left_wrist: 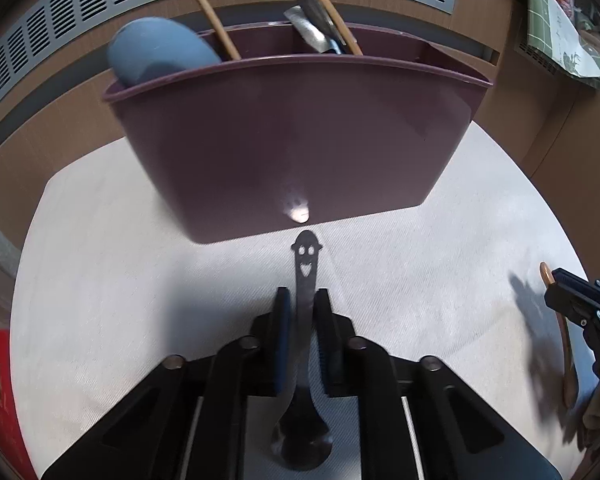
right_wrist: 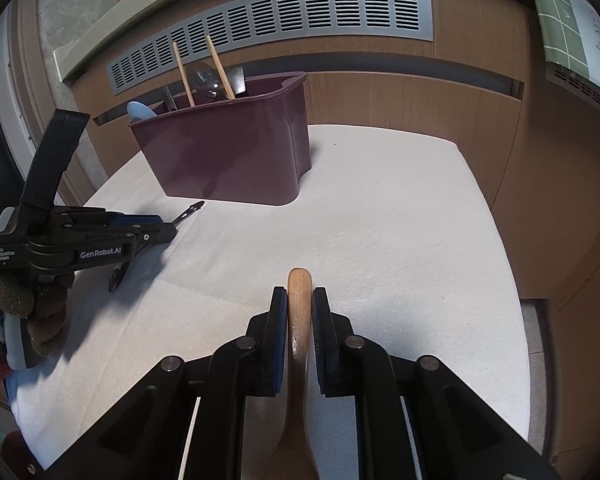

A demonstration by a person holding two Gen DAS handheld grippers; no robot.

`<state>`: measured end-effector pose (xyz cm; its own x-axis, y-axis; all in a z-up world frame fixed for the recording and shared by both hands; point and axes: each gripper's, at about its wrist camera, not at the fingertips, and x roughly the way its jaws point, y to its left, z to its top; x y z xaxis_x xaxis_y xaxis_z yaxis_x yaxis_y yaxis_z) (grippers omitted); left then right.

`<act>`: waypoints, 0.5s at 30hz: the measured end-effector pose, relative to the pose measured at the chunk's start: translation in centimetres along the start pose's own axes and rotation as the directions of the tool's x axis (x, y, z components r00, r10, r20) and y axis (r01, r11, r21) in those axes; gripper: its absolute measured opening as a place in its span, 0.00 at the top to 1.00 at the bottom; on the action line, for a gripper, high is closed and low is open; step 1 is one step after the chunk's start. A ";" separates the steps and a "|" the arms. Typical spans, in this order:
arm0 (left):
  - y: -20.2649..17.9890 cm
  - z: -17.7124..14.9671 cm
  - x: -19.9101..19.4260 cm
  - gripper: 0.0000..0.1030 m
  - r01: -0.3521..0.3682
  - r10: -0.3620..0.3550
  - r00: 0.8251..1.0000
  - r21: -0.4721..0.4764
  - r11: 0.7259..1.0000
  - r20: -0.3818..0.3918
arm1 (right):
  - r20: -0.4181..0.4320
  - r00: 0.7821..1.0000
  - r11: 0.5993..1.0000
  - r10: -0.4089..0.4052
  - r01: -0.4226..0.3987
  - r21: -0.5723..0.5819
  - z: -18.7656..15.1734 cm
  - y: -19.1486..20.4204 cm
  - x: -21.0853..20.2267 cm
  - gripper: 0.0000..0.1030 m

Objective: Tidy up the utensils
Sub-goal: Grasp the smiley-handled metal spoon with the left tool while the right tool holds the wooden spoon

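Our left gripper [left_wrist: 302,308] clamps a metal spoon [left_wrist: 305,276], handle tip just short of the caddy [left_wrist: 292,148] wall. On the right, our right gripper [right_wrist: 299,308] grips a wooden spoon [right_wrist: 299,300] above the cloth [right_wrist: 380,220]. We judge both picked; next, lift each over the caddy rim.

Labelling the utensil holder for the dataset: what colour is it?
Dark purple, a plum shade; the utensil holder shows best in the left wrist view.

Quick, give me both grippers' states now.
Left gripper: closed on the metal spoon.
Right gripper: closed on the wooden spoon.
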<state>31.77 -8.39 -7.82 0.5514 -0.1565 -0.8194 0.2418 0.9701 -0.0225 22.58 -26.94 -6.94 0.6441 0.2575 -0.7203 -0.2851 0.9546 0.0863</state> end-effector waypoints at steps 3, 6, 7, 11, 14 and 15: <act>-0.4 -0.2 -0.8 0.92 0.018 -0.018 1.000 0.007 1.000 0.011 | 0.005 1.000 1.000 -0.003 0.003 0.005 -0.1 -0.1 -0.2 0.89; -0.9 -1.2 -3.1 0.92 0.034 -0.034 0.997 0.015 0.999 0.063 | 0.013 1.000 1.000 -0.009 0.009 0.008 -0.1 -0.2 -0.5 0.89; -1.0 -1.6 -3.8 0.92 0.045 -0.045 0.996 0.012 0.999 0.073 | 0.014 1.000 1.000 -0.010 0.010 0.010 -0.1 -0.3 -0.5 0.89; -0.7 -3.2 -6.2 0.91 0.081 -0.081 0.991 -0.001 0.997 0.105 | 0.017 1.000 1.000 -0.010 0.010 0.021 -0.1 -0.5 -0.6 0.89; -0.3 -4.4 -7.0 0.91 0.105 -0.103 0.990 -0.012 0.994 0.096 | 0.020 1.000 1.000 -0.007 0.007 0.024 -0.1 -0.4 -0.8 0.89; -0.1 -4.8 -7.2 0.92 0.110 -0.108 0.990 -0.015 0.994 0.089 | 0.019 1.000 1.000 -0.006 0.006 0.024 -0.2 -0.4 -0.8 0.89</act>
<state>23.92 -6.50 -4.65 0.5911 -0.2762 -0.7579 0.2884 0.9498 -0.1212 22.08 -27.59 -6.50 0.6594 0.2544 -0.7074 -0.2641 0.9594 0.0989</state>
